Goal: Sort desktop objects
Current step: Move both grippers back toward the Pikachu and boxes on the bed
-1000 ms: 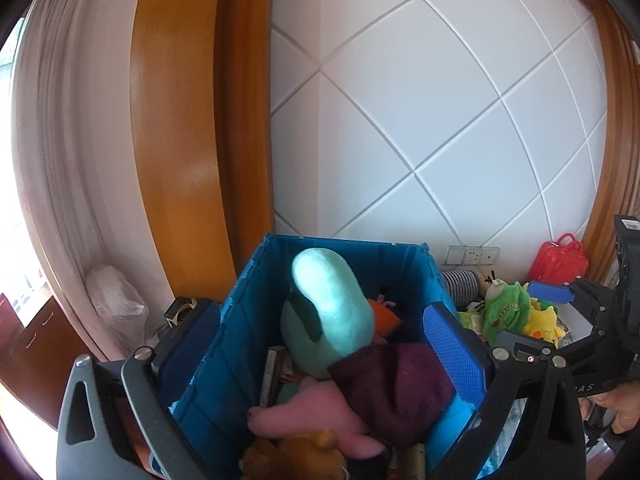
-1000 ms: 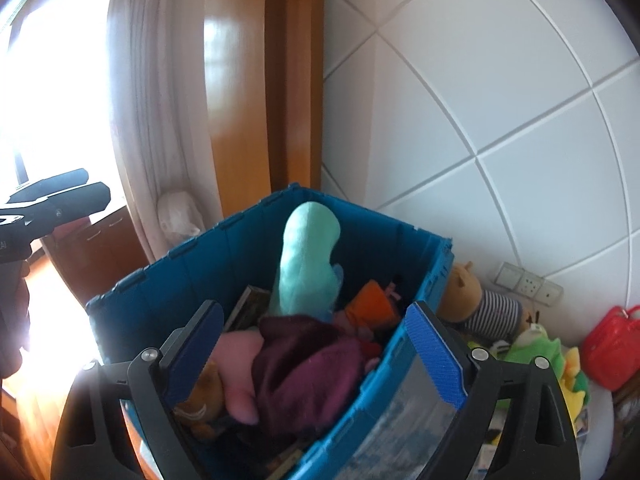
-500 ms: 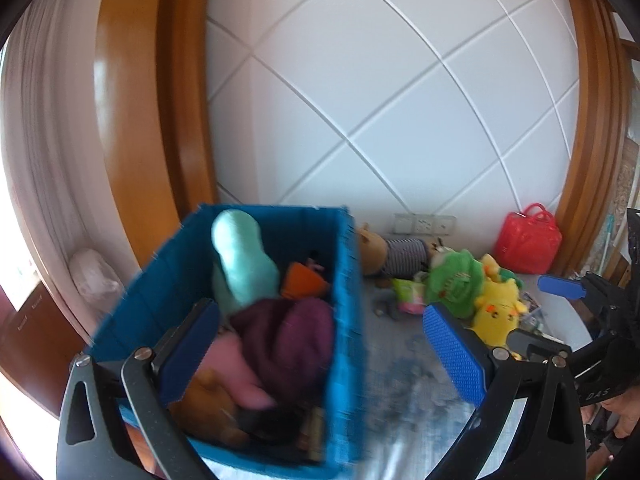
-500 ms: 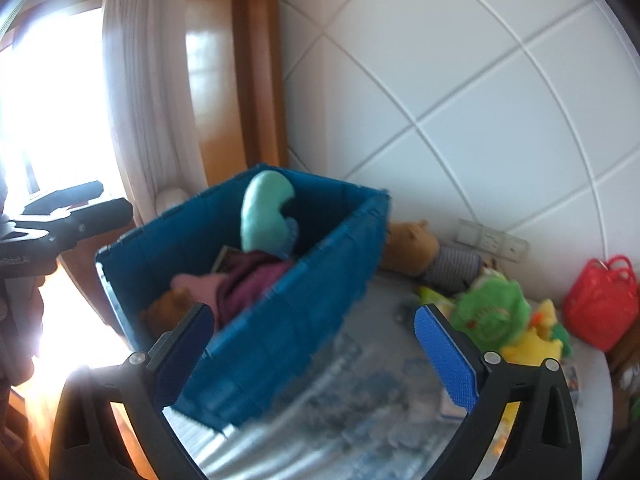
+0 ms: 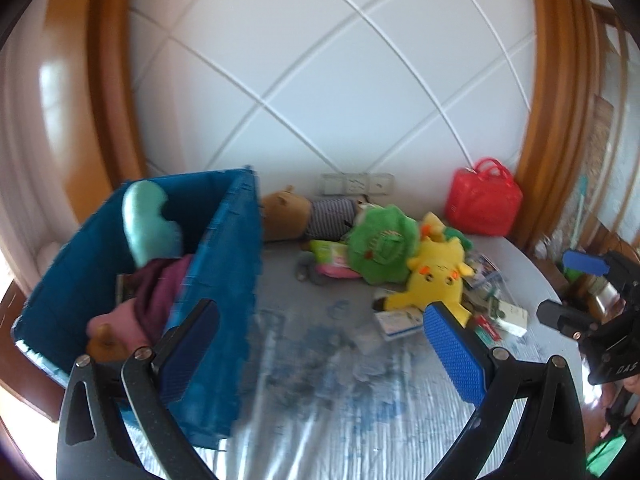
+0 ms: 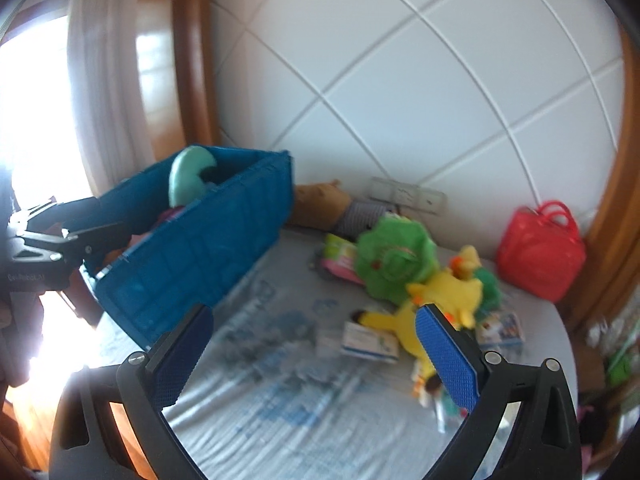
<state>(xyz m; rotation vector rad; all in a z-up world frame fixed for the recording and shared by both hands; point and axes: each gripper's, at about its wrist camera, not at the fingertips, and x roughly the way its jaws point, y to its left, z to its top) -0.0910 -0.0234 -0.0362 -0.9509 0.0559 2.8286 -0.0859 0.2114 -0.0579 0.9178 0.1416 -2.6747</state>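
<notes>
A blue crate (image 5: 224,280) (image 6: 200,248) stands at the table's left, filled with plush toys: a mint one (image 5: 146,220), a maroon one (image 5: 156,292), a pink one. On the table (image 5: 340,380) lie a green plush (image 5: 380,244) (image 6: 394,256), a yellow plush (image 5: 434,284) (image 6: 444,296), a brown striped bear (image 5: 288,212) and small boxes (image 6: 370,342). My left gripper (image 5: 320,344) is open and empty, just right of the crate. My right gripper (image 6: 310,354) is open and empty above the cloth, short of the yellow plush.
A red bag (image 5: 482,200) (image 6: 540,246) stands at the back right by the wall. Wall sockets (image 5: 356,184) sit behind the toys. A curtain and bright window (image 6: 60,120) are at the left. The table's rounded edge (image 5: 560,304) is at the right.
Both grippers have swung right, away from above the crate and toward the toys on the table. The crate now sits at the left of both views. Both stayed open.
</notes>
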